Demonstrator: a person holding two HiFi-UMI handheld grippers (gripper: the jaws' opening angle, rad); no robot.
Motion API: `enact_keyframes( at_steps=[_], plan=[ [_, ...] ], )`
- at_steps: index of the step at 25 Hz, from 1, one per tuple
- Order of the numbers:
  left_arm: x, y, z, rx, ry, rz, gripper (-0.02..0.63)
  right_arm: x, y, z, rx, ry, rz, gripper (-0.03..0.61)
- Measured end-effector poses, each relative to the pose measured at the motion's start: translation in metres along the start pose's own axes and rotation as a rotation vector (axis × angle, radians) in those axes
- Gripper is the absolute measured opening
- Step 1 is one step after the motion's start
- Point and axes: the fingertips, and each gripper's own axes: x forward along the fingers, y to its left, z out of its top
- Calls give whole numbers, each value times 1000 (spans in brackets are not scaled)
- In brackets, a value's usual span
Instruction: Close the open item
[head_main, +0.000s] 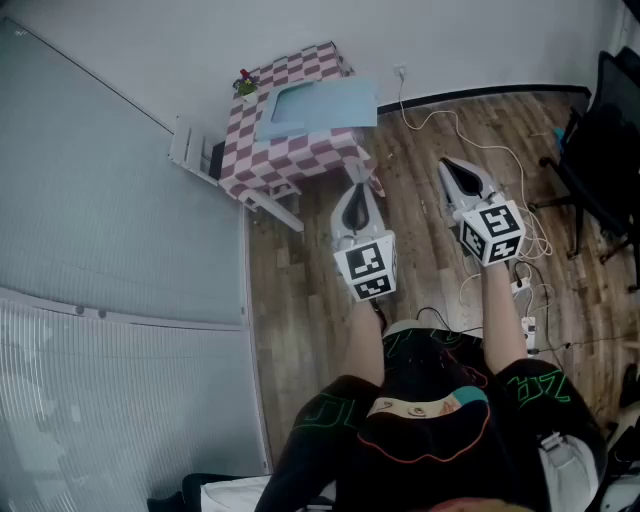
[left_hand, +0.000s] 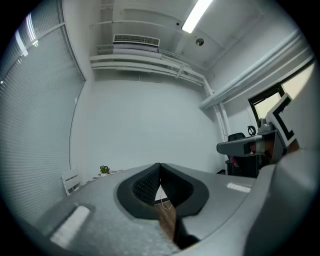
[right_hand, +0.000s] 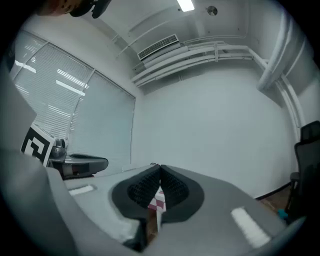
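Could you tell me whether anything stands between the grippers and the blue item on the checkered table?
Nothing visible does. The left gripper and right gripper, both shut and empty, hang short of the checkered table; the blue item lies uncovered on top. A white cable lies aside on the floor.

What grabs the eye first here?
The pink-and-white checkered table stands in the upper middle of the head view, with a light blue item on top. Nearer, the left gripper and right gripper hover over the wood floor, both shut and empty, short of the table.
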Motion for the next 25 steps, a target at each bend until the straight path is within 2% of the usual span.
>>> enact_keyframes(
  at_steps=[8, 15, 25],
  plan=[
    [5, 15, 1, 18, 12, 31, 8, 19, 4, 1, -22, 0, 27, 3],
    [2, 33, -31, 5, 88, 68, 8, 38, 13, -25, 25, 39, 65, 3],
    [66, 47, -74, -19, 150, 39, 8, 103, -5, -64, 53, 102, 74, 3]
  ],
)
